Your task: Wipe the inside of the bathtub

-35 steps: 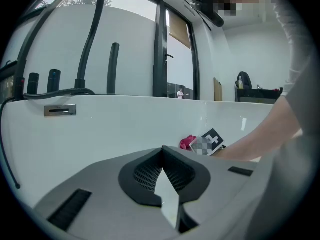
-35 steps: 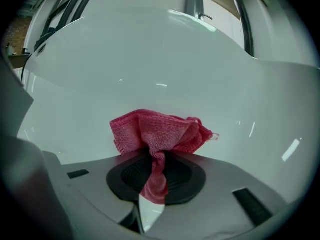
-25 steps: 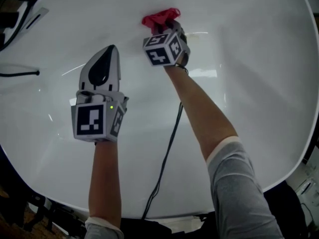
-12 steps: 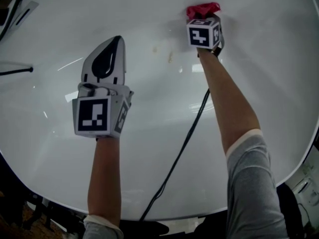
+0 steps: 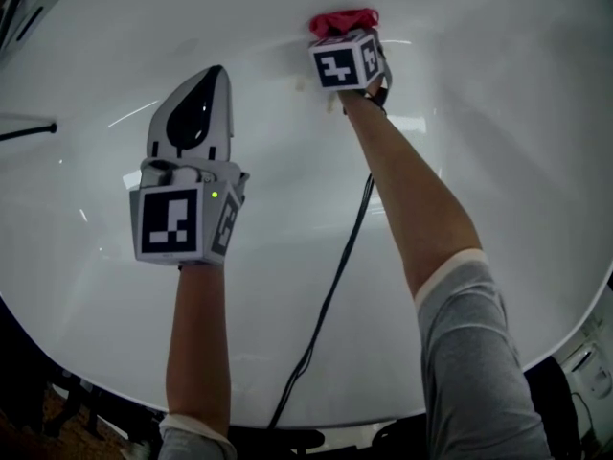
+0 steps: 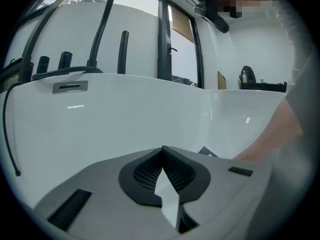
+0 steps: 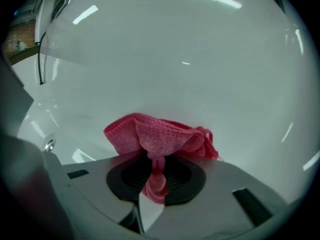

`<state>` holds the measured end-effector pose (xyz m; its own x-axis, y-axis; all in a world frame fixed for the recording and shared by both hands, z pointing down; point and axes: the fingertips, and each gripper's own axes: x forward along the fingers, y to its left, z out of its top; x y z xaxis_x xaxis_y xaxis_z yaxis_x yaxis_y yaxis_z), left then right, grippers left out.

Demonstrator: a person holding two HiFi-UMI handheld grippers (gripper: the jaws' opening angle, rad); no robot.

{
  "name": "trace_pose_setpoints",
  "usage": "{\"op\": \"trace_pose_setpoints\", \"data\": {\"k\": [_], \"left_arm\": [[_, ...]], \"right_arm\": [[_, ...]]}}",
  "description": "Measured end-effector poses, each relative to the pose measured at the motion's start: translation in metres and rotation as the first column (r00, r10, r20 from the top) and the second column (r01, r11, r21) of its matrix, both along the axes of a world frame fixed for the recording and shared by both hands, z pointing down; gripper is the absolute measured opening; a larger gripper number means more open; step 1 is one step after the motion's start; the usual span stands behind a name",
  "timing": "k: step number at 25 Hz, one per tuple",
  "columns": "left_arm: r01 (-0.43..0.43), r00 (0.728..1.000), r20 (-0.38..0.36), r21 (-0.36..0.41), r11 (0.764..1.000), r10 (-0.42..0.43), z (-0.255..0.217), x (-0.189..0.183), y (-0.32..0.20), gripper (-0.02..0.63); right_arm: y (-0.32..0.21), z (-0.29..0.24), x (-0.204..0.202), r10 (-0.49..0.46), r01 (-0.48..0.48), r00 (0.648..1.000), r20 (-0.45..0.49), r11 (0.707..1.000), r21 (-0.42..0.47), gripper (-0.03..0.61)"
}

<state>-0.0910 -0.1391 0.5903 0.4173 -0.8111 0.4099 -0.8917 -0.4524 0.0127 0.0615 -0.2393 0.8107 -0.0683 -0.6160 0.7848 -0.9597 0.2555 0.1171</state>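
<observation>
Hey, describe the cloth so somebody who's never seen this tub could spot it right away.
Look inside the big white bathtub, at the far side where the right gripper reaches. Pinched in its jaws is a bunched pink cloth, the only bright colour on the white surface.

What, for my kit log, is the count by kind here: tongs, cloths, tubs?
tongs: 2 (left tongs, right tongs)
cloth: 1
tub: 1
total: 4
</observation>
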Motion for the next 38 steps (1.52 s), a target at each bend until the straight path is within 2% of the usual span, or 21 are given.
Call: {"op": "trace_pose_setpoints", "data": {"k": [4, 8, 11, 15, 18, 20, 24, 27, 30, 33, 35, 38], "left_arm": [[0.003, 1.0, 0.017, -0.009, 1.0, -0.003, 0.004, -0.01, 0.002, 0.006], [0.001, 0.999, 0.037, -0.003, 1.0, -0.001, 0.008, -0.014, 0.001, 0.006], [0.004, 1.0, 0.02, -0.008, 1.0, -0.003, 0.009, -0.006, 0.002, 0.006], [0.008, 1.0, -0.003, -0.017, 1.0, -0.008, 0.012, -0.002, 0.001, 0.006], [0.013, 1.0, -0.011, -0.014, 1.0, -0.013, 0.012, 0.0, 0.001, 0.006], [0.018, 1.0, -0.014, -0.017, 1.0, -0.019, 0.013, -0.001, 0.001, 0.006], [0.028, 1.0, -0.014, -0.017, 0.999, -0.028, 0.012, -0.004, 0.002, 0.006], [0.034, 0.999, -0.015, -0.019, 0.999, -0.034, 0.008, -0.004, 0.007, 0.006], [0.036, 0.999, -0.011, -0.019, 0.999, -0.036, 0.003, -0.008, 0.01, 0.006], [0.045, 0.999, -0.001, -0.019, 0.999, -0.045, 0.0, -0.019, 0.009, 0.006], [0.049, 0.999, 0.005, -0.024, 0.999, -0.049, -0.002, -0.023, 0.011, 0.006], [0.036, 0.999, 0.017, -0.026, 0.999, -0.036, -0.006, -0.024, 0.015, 0.006]], "right_arm": [[0.013, 0.014, -0.063, -0.117, 0.119, 0.992, 0.044, 0.992, -0.044, 0.055], [0.015, 0.019, -0.07, -0.208, 0.208, 0.978, 0.01, 0.977, -0.04, 0.057], [0.011, 0.026, -0.028, -0.17, 0.168, 0.985, -0.031, 0.983, -0.069, 0.057], [0.0, 0.038, 0.065, 0.02, -0.029, 0.996, -0.091, 0.995, -0.099, 0.057], [-0.006, 0.037, 0.134, 0.159, -0.175, 0.974, -0.161, 0.98, -0.092, 0.057], [0.004, 0.043, 0.145, 0.15, -0.176, 0.97, -0.191, 0.975, -0.132, 0.057], [0.027, 0.056, 0.096, -0.013, -0.026, 0.985, -0.17, 0.974, -0.225, 0.054], [0.043, 0.056, 0.027, -0.231, 0.198, 0.964, -0.129, 0.953, -0.227, 0.054], [0.066, 0.056, -0.042, -0.403, 0.372, 0.909, -0.104, 0.899, -0.23, 0.054], [0.097, 0.055, -0.103, -0.561, 0.527, 0.819, -0.119, 0.818, -0.229, 0.054], [0.107, 0.058, -0.116, -0.617, 0.584, 0.773, -0.149, 0.783, -0.216, 0.051], [0.115, 0.058, -0.101, -0.678, 0.637, 0.719, -0.151, 0.73, -0.247, 0.051]]}}
